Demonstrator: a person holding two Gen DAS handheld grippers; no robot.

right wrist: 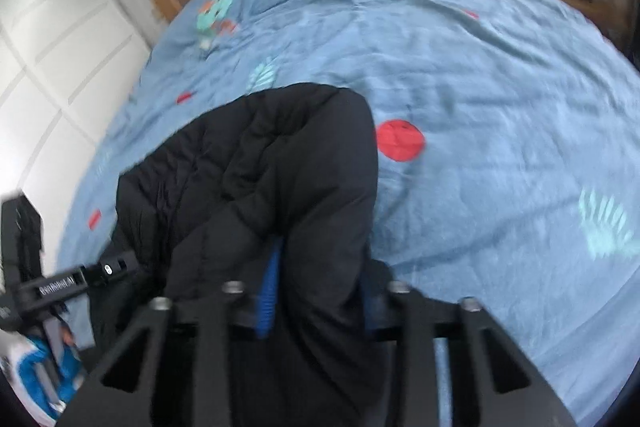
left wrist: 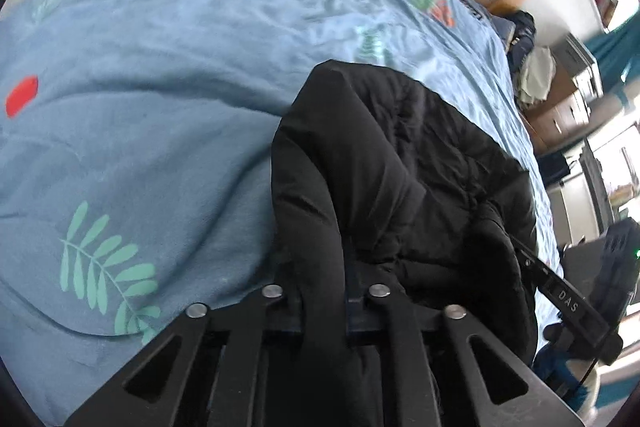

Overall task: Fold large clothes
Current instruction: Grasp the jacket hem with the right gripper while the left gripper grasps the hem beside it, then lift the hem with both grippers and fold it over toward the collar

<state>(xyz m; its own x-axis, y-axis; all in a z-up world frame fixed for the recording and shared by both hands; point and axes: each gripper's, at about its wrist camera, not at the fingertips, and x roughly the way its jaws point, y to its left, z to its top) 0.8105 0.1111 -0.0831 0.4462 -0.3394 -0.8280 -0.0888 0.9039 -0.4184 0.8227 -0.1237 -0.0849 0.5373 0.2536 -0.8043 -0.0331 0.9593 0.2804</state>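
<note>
i have my left tongs [left wrist: 322,301] and right tongs [right wrist: 316,291] both clenched on the near edge of the black jacket [left wrist: 400,163], ready to fold it over the blue bedspread [left wrist: 140,87].

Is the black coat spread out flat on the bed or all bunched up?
Bunched up. The black coat sits in a puffy heap on the blue bedspread, pinched by the left gripper and right gripper.

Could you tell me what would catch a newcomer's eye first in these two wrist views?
A bulky black padded jacket fills the middle, bunched up on a light blue bedspread with green leaves and red dots. The left gripper and right gripper are each shut on a fold of it at its near edge.
</note>
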